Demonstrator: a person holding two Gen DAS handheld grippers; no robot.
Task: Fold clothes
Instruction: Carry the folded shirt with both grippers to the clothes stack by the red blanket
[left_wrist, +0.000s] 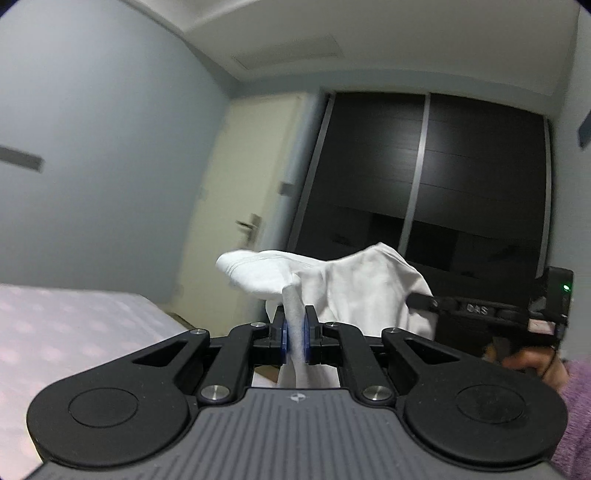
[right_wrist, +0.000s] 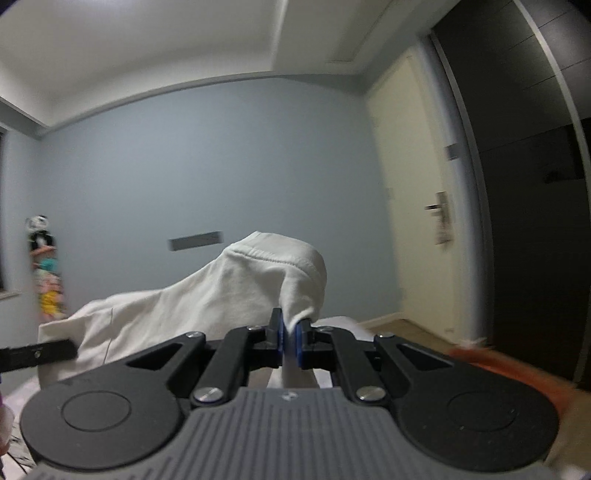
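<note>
Pale blue walls, a cream door (left_wrist: 236, 192) and a dark sliding wardrobe (left_wrist: 424, 177) frame a soft white garment (left_wrist: 362, 291) held aloft above a pink dotted bed (left_wrist: 74, 325), one stitched hem pinched in the left gripper (left_wrist: 294, 325) and another in the right gripper (right_wrist: 290, 332), both clamped tight on the cloth.

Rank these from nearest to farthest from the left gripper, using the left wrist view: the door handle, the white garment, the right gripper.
1. White garment: clamped in the left gripper, draped ahead.
2. Right gripper: to the right, gripping the garment's far edge.
3. Door handle: on the cream door across the room, left of centre.
</note>
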